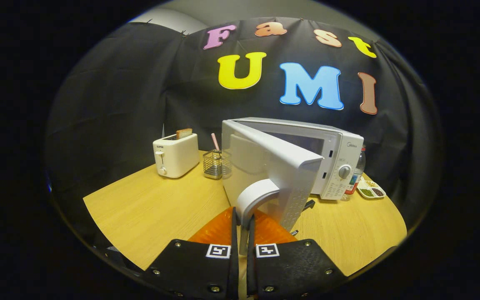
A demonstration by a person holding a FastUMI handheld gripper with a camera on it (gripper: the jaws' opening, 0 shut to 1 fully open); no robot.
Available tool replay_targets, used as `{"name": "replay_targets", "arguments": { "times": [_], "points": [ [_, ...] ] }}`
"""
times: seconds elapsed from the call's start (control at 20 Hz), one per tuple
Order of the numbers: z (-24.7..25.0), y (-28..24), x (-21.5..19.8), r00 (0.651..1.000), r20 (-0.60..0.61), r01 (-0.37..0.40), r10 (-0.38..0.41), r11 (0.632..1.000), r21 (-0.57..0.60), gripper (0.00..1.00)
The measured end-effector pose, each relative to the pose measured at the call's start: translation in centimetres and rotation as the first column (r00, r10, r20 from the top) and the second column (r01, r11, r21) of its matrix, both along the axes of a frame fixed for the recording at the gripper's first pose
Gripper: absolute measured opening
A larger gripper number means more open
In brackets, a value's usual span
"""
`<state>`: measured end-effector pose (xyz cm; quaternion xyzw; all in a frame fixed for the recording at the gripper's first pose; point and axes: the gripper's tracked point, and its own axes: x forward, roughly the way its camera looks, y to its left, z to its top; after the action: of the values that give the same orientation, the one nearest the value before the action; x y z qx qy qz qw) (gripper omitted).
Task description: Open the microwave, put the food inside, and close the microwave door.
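Note:
A white microwave point(331, 158) stands on the wooden table point(148, 208), its door point(281, 166) swung part way open toward me. The door's white curved handle point(253, 199) runs down between my two black fingers point(206, 266), and my gripper point(243, 233) is shut on its lower end. An orange plate point(219, 231) lies on the table just under the door and handle, partly hidden by my fingers. I cannot see any food on it from here. The oven's inside is mostly hidden behind the door.
A white toaster point(176, 155) with a slice of bread stands left of the microwave, a wire holder point(217, 163) beside it. Right of the microwave are a bottle point(357, 173) and a small dish point(371, 189) of bits. Bare tabletop lies to the left.

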<state>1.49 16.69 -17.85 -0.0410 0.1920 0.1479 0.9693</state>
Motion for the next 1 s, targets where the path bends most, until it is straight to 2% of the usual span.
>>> {"name": "replay_targets", "arguments": {
  "times": [0.2,0.7,0.8,1.0],
  "points": [
    [0.1,3.4,-1.4,0.999,-0.004,-0.032,0.032,0.999,-0.007,0.09],
    [0.0,7.3,-3.6,0.999,-0.028,0.024,-0.026,0.998,-0.058,0.11],
    [0.0,9.0,-4.7,0.999,-0.029,-0.016,0.015,0.999,-0.043,0.13],
    [0.9,12.7,-7.1,0.986,-0.033,-0.161,0.161,0.987,0.019,0.15]
  ]
}}
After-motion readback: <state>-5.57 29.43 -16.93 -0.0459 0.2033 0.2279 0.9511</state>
